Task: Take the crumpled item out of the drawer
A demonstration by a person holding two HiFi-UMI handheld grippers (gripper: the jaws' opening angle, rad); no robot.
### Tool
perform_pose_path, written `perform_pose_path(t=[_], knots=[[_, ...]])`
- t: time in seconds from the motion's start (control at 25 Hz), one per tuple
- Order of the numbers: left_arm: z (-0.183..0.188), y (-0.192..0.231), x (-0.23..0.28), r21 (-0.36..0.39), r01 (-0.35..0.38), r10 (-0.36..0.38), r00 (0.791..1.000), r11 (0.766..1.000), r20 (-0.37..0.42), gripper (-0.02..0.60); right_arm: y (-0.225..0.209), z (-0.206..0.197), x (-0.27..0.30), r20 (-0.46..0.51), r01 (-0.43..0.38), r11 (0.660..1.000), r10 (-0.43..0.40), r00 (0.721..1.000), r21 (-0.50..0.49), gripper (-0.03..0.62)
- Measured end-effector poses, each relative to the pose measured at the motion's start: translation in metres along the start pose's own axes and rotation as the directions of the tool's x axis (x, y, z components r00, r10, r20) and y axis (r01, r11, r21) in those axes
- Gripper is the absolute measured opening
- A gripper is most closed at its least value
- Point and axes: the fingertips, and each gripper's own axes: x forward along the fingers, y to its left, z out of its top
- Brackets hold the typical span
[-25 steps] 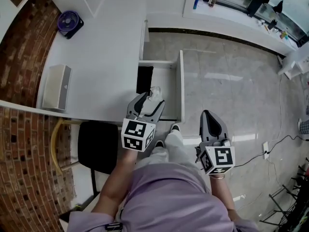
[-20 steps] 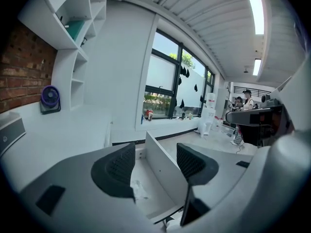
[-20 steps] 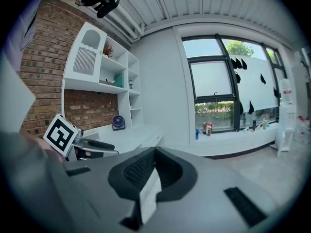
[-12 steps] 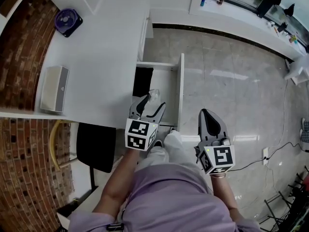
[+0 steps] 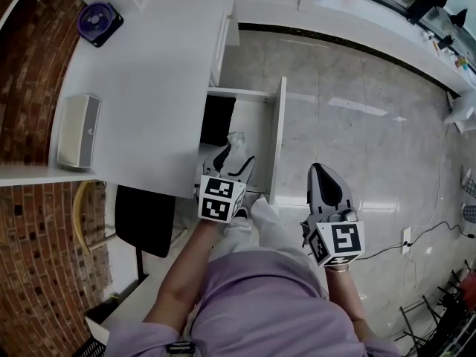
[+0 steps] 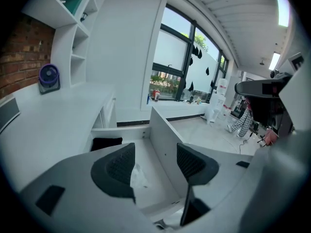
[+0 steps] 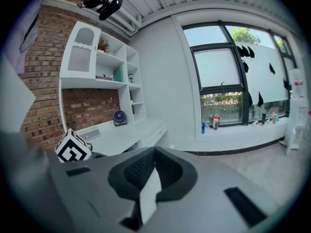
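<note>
One step looks done, the drawer point(image 5: 277, 136) open; the crumpled item point(image 5: 236, 140) lies inside, ungrasped, just below the wide-open left hand-held gripper point(image 5: 233, 159), while the right hand-held gripper point(image 5: 321, 178), jaws together, hangs aside.

Matt desk point(image 5: 149, 88), glossy floor point(image 5: 357, 147), rough brick wall point(image 5: 26, 88)

Left tool point(image 6: 154, 165) jaws wide apart; crumpled white item point(image 6: 140, 177) in open drawer point(image 6: 161, 136) showing between them

White desk point(image 5: 156, 88) with speaker point(image 5: 78, 131), fan point(image 5: 100, 23); open drawer point(image 5: 277, 140) with crumpled item point(image 5: 236, 140)
</note>
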Motion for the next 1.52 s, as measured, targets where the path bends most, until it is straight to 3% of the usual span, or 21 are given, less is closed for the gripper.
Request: perform_pose_path(t=[0.24, 0.6, 1.04, 1.52], knots=[[-0.022, 0.012, 0.02, -0.032, -0.023, 0.02, 0.997, 0.999, -0.075, 0.258, -0.004, -0.002, 0.012, -0.017, -0.014, 1.0, 0.014, 1.0, -0.009, 0.003], [-0.05, 0.032, 0.049, -0.023, -0.059, 0.055, 0.984, 0.998, -0.17, 0.264, -0.014, -0.004, 0.021, -0.034, -0.013, 1.0, 0.012, 0.999, -0.001, 0.003], [-0.095, 0.049, 0.082, 0.039, -0.084, 0.092, 0.942, 0.996, -0.324, 0.267, -0.024, -0.012, 0.025, -0.058, -0.006, 1.0, 0.007, 0.998, 0.013, 0.003], [-0.12, 0.06, 0.111, 0.054, -0.092, 0.106, 0.903, 0.994, -0.416, 0.281, -0.025, -0.02, 0.028, -0.09, -0.019, 1.0, 0.021, 0.996, 0.018, 0.003]])
